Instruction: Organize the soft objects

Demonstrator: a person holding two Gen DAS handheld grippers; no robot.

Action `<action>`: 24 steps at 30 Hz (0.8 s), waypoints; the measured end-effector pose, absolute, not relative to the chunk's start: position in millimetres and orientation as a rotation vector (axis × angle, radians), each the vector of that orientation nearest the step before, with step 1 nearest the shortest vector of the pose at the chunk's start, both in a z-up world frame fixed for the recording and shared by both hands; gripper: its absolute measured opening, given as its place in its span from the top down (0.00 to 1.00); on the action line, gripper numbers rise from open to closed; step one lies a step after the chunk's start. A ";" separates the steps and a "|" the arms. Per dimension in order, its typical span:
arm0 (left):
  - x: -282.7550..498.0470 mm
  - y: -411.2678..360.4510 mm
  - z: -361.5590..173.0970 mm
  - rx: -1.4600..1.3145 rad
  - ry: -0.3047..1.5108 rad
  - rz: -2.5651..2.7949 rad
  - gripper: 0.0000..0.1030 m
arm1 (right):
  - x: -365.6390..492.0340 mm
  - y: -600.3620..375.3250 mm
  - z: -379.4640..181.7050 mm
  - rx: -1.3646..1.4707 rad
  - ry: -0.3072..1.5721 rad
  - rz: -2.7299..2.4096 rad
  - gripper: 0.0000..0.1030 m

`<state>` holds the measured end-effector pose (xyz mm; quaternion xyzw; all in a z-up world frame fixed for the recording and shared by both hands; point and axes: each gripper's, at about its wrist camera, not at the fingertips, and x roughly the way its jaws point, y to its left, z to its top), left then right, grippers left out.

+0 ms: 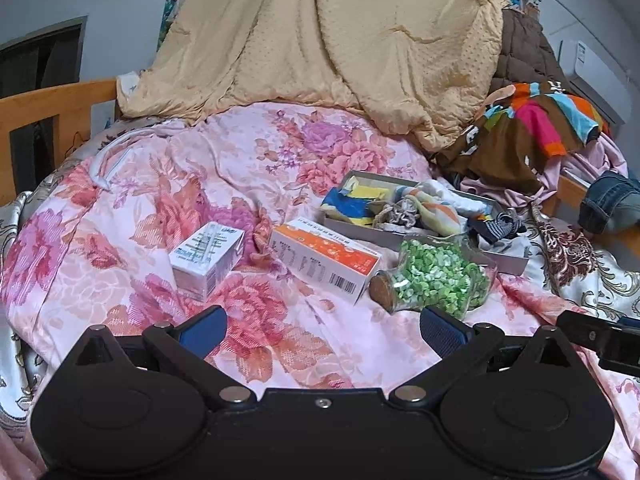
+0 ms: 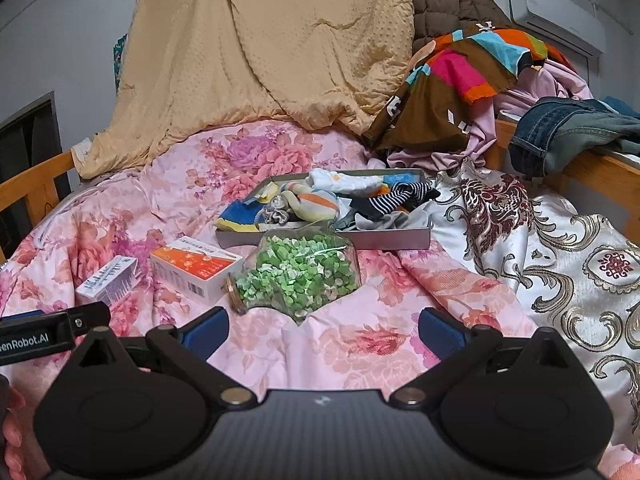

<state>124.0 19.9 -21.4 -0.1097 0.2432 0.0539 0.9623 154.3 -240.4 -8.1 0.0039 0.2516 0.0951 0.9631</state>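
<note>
In the left wrist view, the left gripper hangs low over a pink flowered quilt, its blue-padded fingers spread wide apart with nothing between them. Ahead on the quilt lies a small white box, and to its right an orange and white box, the two apart from each other. Just right of the orange box a glass jar full of green bits lies on its side, its cork end toward the box. Behind the jar sits a flat grey tray holding the soft things: a heap of socks, with a striped sock hanging over the tray's right end. A tan blanket is piled at the back, and a bright striped garment lies at the right. Part of the right gripper shows at the right edge. In the right wrist view, the right gripper is likewise wide open and empty above the quilt. The jar lies straight ahead, touching the tray's near wall, and the socks fill the tray behind it. The orange box and the white box lie to the left. A white and gold patterned cloth covers the right side, with jeans draped over a wooden rail beyond. The left gripper's side enters at the left edge, and fingers of a hand show at the lower left.
</note>
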 end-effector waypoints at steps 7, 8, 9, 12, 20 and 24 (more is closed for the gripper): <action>123.2 20.4 -21.7 -0.220 0.495 0.118 0.01 | 154.6 -241.3 -10.2 0.005 0.522 0.182 0.00; 122.9 20.5 -21.7 -0.216 0.495 0.118 0.01 | 154.5 -241.3 -10.4 0.005 0.523 0.181 0.00; 122.5 20.6 -21.7 -0.213 0.494 0.118 0.01 | 154.5 -241.5 -10.5 0.005 0.525 0.180 0.00; 121.3 19.9 -21.5 -0.204 0.492 0.117 0.01 | 154.7 -241.9 -10.7 0.004 0.526 0.180 0.00; 121.3 19.7 -21.7 -0.205 0.493 0.117 0.01 | 154.3 -241.3 -11.3 0.001 0.530 0.179 0.00; 121.4 19.5 -21.7 -0.205 0.493 0.118 0.01 | 154.4 -241.3 -11.7 0.000 0.530 0.179 0.00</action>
